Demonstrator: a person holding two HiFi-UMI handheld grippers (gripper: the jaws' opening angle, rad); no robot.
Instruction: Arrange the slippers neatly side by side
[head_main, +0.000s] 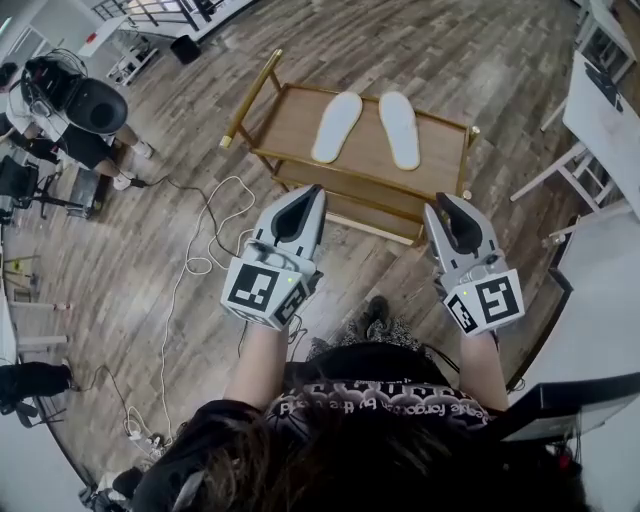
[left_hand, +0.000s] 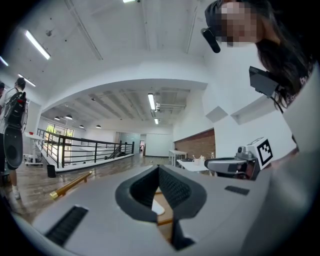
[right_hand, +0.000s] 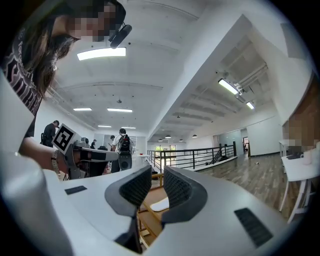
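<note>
Two white slippers lie soles up on the wooden top of a gold-framed cart (head_main: 290, 112). The left slipper (head_main: 337, 127) and right slipper (head_main: 399, 129) sit side by side, toes spread slightly apart. My left gripper (head_main: 302, 192) hovers in front of the cart's near edge with nothing in it, its jaws touching at the tips (left_hand: 159, 169). My right gripper (head_main: 446, 203) hovers off the near right corner, also holding nothing, and a narrow gap shows between its jaws (right_hand: 157, 172). A bit of slipper (left_hand: 157, 206) shows below the left jaws, and one slipper (right_hand: 160, 203) below the right jaws.
White cables (head_main: 195, 250) trail over the wood floor left of the cart. A person with a dark backpack (head_main: 80, 105) stands at far left. White tables (head_main: 605, 110) stand at right. The cart has a lower shelf (head_main: 350, 205). A black bin (head_main: 185, 48) stands far back.
</note>
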